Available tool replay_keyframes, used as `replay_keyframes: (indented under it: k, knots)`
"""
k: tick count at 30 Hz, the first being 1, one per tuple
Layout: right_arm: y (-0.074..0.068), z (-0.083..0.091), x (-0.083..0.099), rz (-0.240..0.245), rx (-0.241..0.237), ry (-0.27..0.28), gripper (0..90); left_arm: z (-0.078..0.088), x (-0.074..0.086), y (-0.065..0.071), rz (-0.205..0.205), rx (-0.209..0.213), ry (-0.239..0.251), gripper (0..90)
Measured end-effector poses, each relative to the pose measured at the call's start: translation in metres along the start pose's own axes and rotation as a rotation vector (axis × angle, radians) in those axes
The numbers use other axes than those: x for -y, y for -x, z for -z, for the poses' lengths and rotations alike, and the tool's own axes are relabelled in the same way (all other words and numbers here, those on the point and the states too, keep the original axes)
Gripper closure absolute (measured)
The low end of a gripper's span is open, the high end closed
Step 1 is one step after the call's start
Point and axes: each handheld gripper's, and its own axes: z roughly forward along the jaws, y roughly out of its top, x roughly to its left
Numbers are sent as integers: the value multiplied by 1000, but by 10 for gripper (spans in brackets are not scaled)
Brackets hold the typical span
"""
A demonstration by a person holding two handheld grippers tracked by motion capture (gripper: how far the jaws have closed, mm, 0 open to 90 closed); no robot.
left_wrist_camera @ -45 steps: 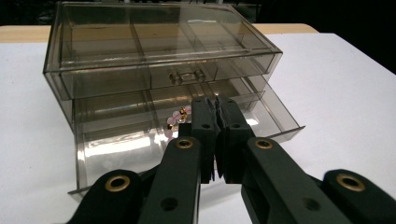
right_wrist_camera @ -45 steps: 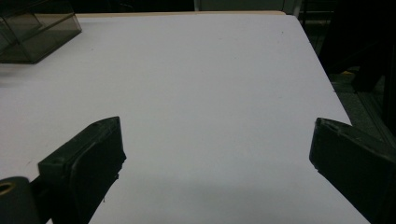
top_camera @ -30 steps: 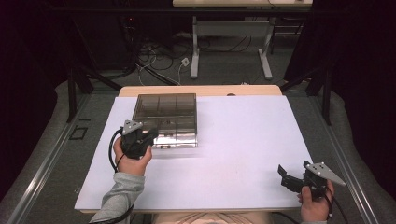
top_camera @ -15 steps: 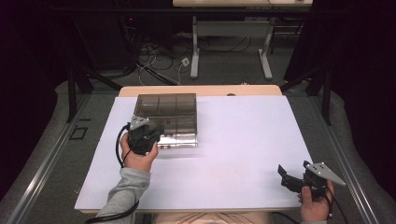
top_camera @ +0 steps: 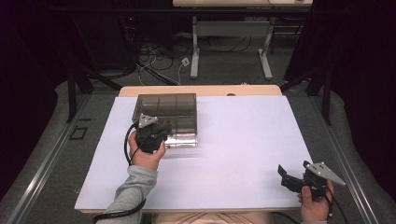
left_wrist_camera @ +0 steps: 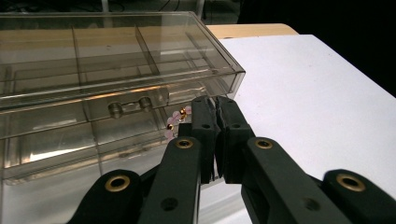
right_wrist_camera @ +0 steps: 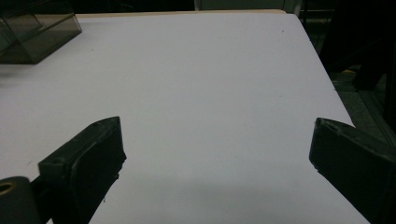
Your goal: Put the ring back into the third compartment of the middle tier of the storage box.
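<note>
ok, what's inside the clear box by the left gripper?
The clear box is split by dividers into compartments that look mostly empty. One front compartment holds a pink and gold bead string, partly hidden behind the shut left gripper. The lid's glare blurs the rest.

The left gripper has its jaws pressed tight together, arm reaching forward. The right gripper rests low, jaws wide apart.

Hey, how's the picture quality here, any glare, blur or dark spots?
High view: dark surroundings, bright white table sheet. Left gripper view: glare streaks on the clear smoky plastic compartment box, near jaws soft. Right gripper view: even light, jaw edges slightly blurred.
</note>
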Motion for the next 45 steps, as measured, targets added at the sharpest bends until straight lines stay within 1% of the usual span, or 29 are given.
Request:
replay_keyframes:
  k: [1, 2, 3, 4, 6, 7, 12, 19, 20, 21, 23, 24, 31, 37, 38, 39, 40, 42, 44, 45]
  knots:
    - [0, -1, 0, -2, -2, 10, 28, 0, 0, 0, 0, 0, 0, 871]
    - [0, 0, 0, 0, 0, -1, 28, -3, 1, 1, -3, 0, -5, 871]
    - [0, -1, 0, -2, 1, 17, 28, -3, 1, 1, -3, 0, -5, 871]
    - [-1, -1, 1, -6, 0, 23, 28, -5, 1, 3, 0, 2, -8, 871]
    - [-1, -1, 1, -7, 0, 23, 28, -7, 2, 4, 3, 1, -2, 871]
    - [0, 0, 0, -6, 1, -1, 28, -9, 2, 5, 2, 3, -10, 871]
    - [0, 0, 0, -2, 1, 0, 28, -14, 2, 9, 0, 6, -13, 871]
    - [0, 0, 0, -3, 0, -1, 28, -22, 3, 14, -4, 9, -29, 871]
    - [0, 0, 0, -3, 0, -1, 28, -24, 3, 15, -11, 9, -34, 871]
    - [0, -2, 1, -8, 2, 33, 27, -26, 4, 16, -12, 8, -35, 871]
    - [0, -2, 0, -4, 4, 34, 28, -27, 4, 17, -15, 10, -44, 871]
    - [0, -2, 0, -5, 4, 34, 28, -29, 5, 17, -8, 11, -43, 871]
    - [0, -2, 0, -2, 3, 36, 28, -36, 7, 20, -16, 12, -59, 871]
    - [0, -2, 0, -3, 2, 36, 28, -43, 10, 21, -13, 3, -73, 871]
    - [0, -2, 0, -1, 2, 38, 28, -44, 10, 21, -5, 5, -74, 871]
    - [1, -2, 0, 3, 4, 39, 28, -45, 10, 21, -12, 3, -82, 871]
    - [1, -2, 0, 2, 2, 39, 28, -46, 10, 21, -7, 4, -84, 871]
    - [1, -2, 0, -1, 2, 38, 28, -48, 11, 21, -3, 2, -81, 871]
    - [1, -2, 0, 1, 2, 38, 28, -48, 12, 20, -8, 1, -84, 871]
    - [0, -1, 0, -2, -1, 32, 28, -50, 12, 20, -12, 2, -96, 871]
